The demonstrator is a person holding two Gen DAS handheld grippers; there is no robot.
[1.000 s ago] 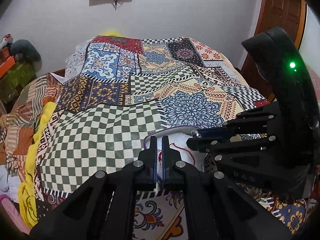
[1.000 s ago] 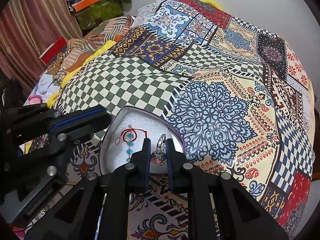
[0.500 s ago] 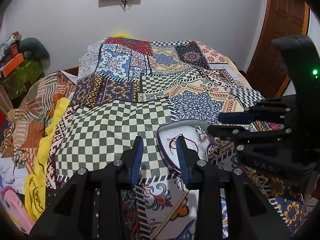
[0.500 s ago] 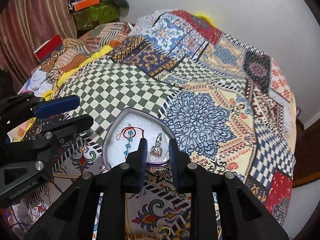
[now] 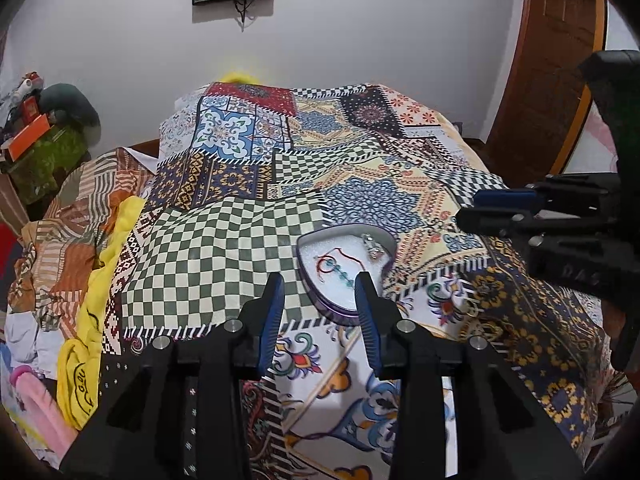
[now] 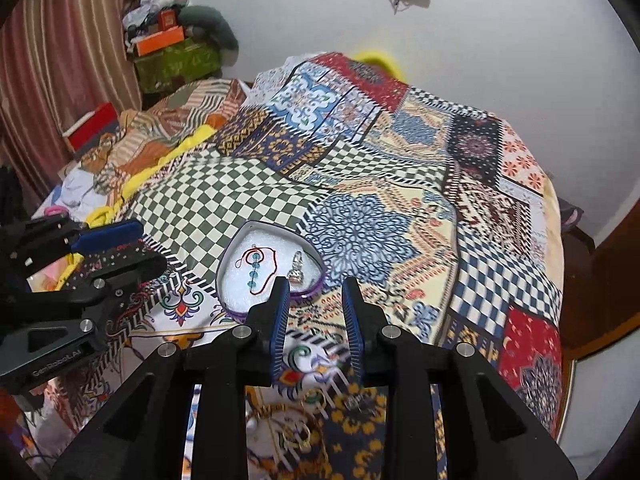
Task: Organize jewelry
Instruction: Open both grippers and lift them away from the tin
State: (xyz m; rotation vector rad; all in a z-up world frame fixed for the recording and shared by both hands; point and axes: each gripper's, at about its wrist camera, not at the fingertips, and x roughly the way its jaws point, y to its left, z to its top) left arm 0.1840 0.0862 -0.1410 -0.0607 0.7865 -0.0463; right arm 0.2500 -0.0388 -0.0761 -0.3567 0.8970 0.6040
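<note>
A heart-shaped box [image 5: 326, 245] [image 6: 237, 282] with white lining lies open on the patchwork bedspread [image 5: 224, 256]. Inside it lie a red thread bracelet with blue beads [image 5: 334, 270] [image 6: 253, 265] and a silver ring [image 5: 372, 249] [image 6: 297, 270]. My left gripper [image 5: 320, 300] hovers open just in front of the box, nothing between its blue pads. My right gripper [image 6: 315, 292] is also open and empty, above the box's near right edge. Each gripper shows in the other's view, the right one [image 5: 500, 208] and the left one [image 6: 116, 248].
Several loose gold pieces [image 6: 308, 416] lie on the bedspread under my right gripper, partly hidden by it. Crumpled clothes and a yellow cloth [image 5: 92, 320] pile along the bed's left side. A wooden door [image 5: 552, 80] stands at the right, a wall behind the bed.
Both grippers went from shut to open and drew back and up from the box. The right one let go of the silver ring, which now lies in the box.
</note>
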